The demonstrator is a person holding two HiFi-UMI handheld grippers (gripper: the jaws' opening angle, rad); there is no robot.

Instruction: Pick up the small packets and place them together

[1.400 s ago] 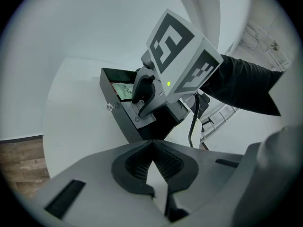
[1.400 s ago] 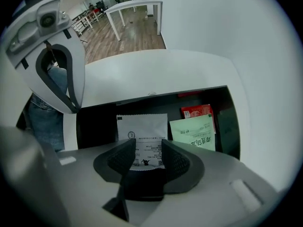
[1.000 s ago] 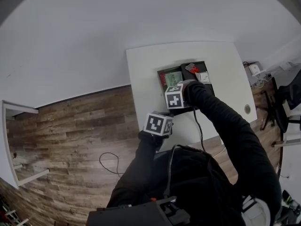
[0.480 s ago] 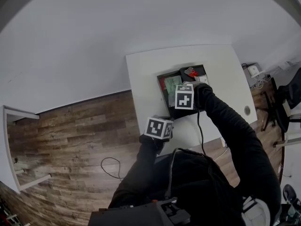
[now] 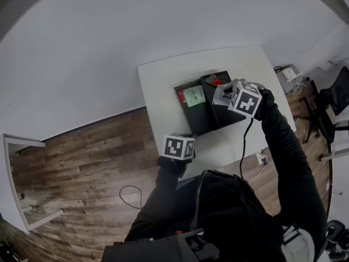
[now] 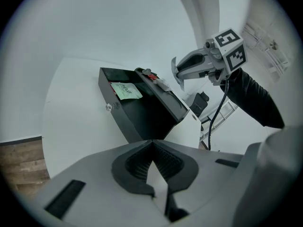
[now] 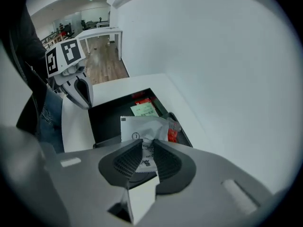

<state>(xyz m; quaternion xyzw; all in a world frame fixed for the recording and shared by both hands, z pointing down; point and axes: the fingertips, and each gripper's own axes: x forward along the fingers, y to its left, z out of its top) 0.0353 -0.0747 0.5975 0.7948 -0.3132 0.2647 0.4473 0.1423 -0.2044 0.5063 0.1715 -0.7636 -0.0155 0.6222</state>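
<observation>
My right gripper point(image 7: 144, 156) is shut on a crumpled white packet point(image 7: 143, 128), its jaws having just closed on it. In the head view it hangs with the packet point(image 5: 218, 96) above the right black tray point(image 5: 226, 115). That tray holds a red packet point(image 7: 173, 134) beside a clear one. The left black tray point(image 5: 199, 120) holds a green packet point(image 5: 193, 95) and a red packet point(image 7: 141, 100). My left gripper point(image 6: 152, 144) is shut with nothing in it, near the table's front edge, short of the trays.
Both trays stand side by side in the middle of a white table point(image 5: 161, 83) against a white wall. A black cable point(image 5: 242, 157) trails from the right gripper across the person's sleeve. Wooden floor lies to the left, chairs and a desk to the right.
The right gripper has risen out of the trays and swung to the right with the white packet in its jaws. The left gripper has stayed where it was.
</observation>
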